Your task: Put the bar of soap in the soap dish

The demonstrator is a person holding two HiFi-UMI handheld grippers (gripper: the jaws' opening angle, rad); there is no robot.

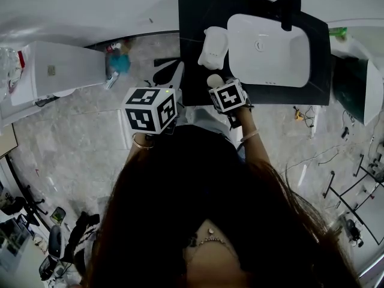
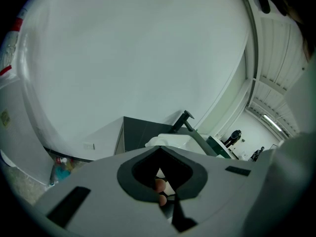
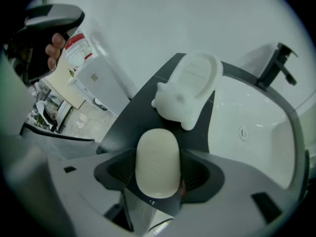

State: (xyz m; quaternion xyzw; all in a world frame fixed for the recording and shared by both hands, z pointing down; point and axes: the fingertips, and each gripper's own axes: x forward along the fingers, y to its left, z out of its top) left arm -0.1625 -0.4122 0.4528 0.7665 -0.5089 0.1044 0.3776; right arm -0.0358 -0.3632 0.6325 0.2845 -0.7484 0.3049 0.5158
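An oval cream bar of soap (image 3: 157, 163) stands between the jaws of my right gripper (image 3: 158, 174), which is shut on it. The soap (image 1: 215, 80) hangs over the front edge of the black counter (image 1: 193, 17). Just beyond it lies the white soap dish (image 3: 190, 89), nothing in its tray, left of the sink (image 1: 270, 56) in the head view, where the dish (image 1: 213, 45) sits close ahead of the soap. My left gripper (image 1: 177, 71) is held off the counter's left front edge. Its jaws (image 2: 161, 158) look closed on nothing and point up at the wall.
A black faucet (image 1: 289, 8) stands behind the white basin. A white cabinet (image 1: 57, 71) is at the left, with small colourful items (image 1: 117, 59) on the floor beside it. A dark green unit (image 1: 351, 89) adjoins the counter's right end. Cables lie on the marble floor.
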